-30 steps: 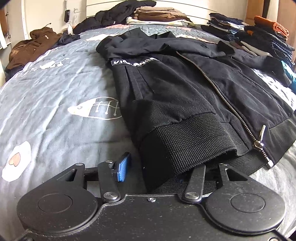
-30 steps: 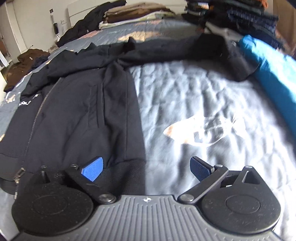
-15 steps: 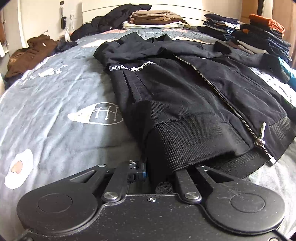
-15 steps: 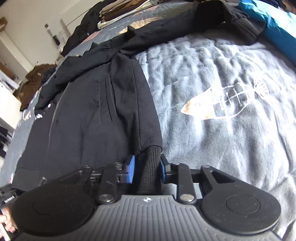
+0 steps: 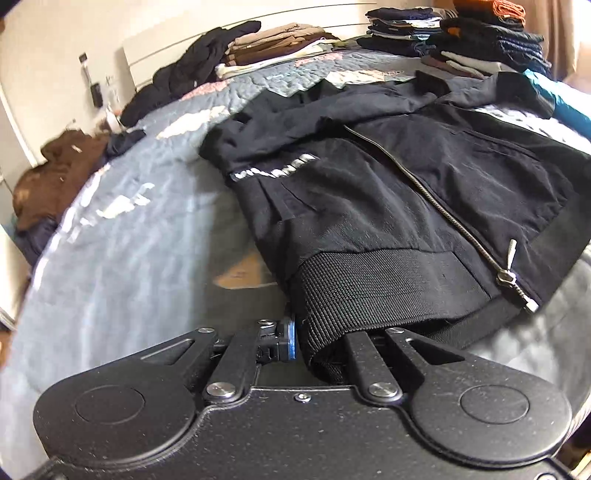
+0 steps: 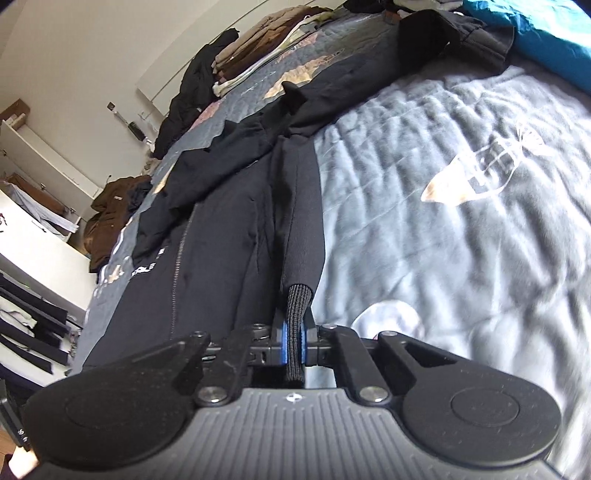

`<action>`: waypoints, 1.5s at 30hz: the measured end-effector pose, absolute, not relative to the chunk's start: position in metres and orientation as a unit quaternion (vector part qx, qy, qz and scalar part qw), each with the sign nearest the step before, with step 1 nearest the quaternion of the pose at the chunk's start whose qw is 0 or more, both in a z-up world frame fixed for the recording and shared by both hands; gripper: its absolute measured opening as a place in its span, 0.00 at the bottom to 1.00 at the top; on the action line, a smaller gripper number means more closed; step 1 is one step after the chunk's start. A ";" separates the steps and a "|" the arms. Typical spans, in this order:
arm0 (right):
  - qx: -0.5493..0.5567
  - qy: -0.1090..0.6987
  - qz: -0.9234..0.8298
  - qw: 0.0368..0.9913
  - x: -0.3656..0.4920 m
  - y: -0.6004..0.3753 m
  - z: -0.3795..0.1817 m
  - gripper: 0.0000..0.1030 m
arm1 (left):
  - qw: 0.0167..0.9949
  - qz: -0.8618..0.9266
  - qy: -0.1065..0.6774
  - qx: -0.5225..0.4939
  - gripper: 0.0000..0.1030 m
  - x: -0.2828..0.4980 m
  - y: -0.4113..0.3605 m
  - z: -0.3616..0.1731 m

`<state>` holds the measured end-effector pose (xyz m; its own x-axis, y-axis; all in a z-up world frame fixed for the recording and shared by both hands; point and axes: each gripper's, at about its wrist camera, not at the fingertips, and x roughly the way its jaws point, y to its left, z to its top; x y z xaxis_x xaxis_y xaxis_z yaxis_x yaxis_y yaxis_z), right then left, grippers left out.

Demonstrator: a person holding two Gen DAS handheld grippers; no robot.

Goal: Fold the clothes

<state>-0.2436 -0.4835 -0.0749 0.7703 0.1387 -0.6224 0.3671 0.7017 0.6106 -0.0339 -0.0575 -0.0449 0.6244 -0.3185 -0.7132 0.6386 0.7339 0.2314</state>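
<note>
While the black jacket (image 5: 388, 206) is spread zip-up across the grey bedspread (image 5: 110, 258), its ribbed hem (image 5: 373, 291) is clamped at both corners. In the left wrist view, the left gripper (image 5: 317, 343) is closed on the hem's near corner; one blue pad (image 5: 290, 339) is seen pressed against the rib knit, the other finger is hidden under the fabric. The hem is lifted off the bedspread at that corner. The zipper (image 5: 436, 206) is seen running from 11 o'clock to 4 o'clock, with the metal pull (image 5: 508, 267) at its lower end. A white lettered strip (image 5: 275, 168) is seen on the chest at 10 o'clock of the zipper; the text is blurred.

In the right wrist view, the right gripper (image 6: 293, 341) is closed on the opposite hem corner (image 6: 297, 325), which is pinched into a narrow vertical band between the blue pads (image 6: 283, 341). The jacket body is seen stretching away toward 11 o'clock, one sleeve (image 6: 388, 59) extended toward 1 o'clock.

A fish-skeleton print (image 6: 480, 173) is seen on the bedspread at 2 o'clock of the right gripper. A teal garment (image 6: 546, 40) is lying at the far 1 o'clock edge, touching the sleeve cuff. Folded stacks (image 5: 280, 44) are placed along the far side at 12 o'clock, with darker stacks (image 5: 461, 33) at 1 o'clock. A brown garment (image 5: 55, 177) is heaped at the 9 o'clock edge.
</note>
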 end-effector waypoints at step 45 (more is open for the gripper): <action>0.167 0.292 -0.141 0.931 -0.153 -0.450 -0.043 0.71 | 0.905 -0.311 0.286 -0.045 0.80 0.017 -0.173 -0.015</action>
